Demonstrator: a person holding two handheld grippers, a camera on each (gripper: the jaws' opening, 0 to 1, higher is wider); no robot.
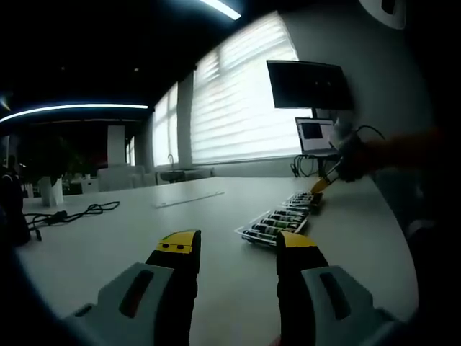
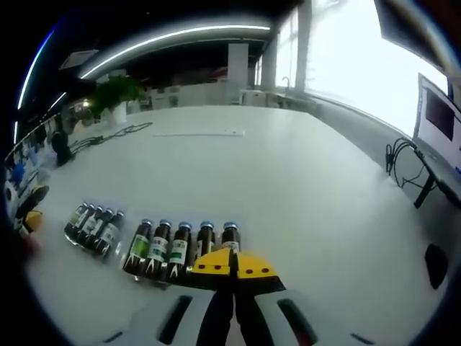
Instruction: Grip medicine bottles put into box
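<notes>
While the left gripper (image 1: 236, 249) is held spread above the bench (image 1: 130, 238), the right gripper (image 2: 232, 265) is pressed together beside the medicine bottles (image 2: 180, 249).

You had a smooth, matt white table (image 2: 302, 187) under you. The medicine bottles (image 2: 176, 246) looked like dark glossy glass with paper labels and pale caps. Your right gripper (image 2: 232, 268) and left gripper (image 1: 238, 249) showed matt grey plastic bodies, yellow-tipped.
</notes>
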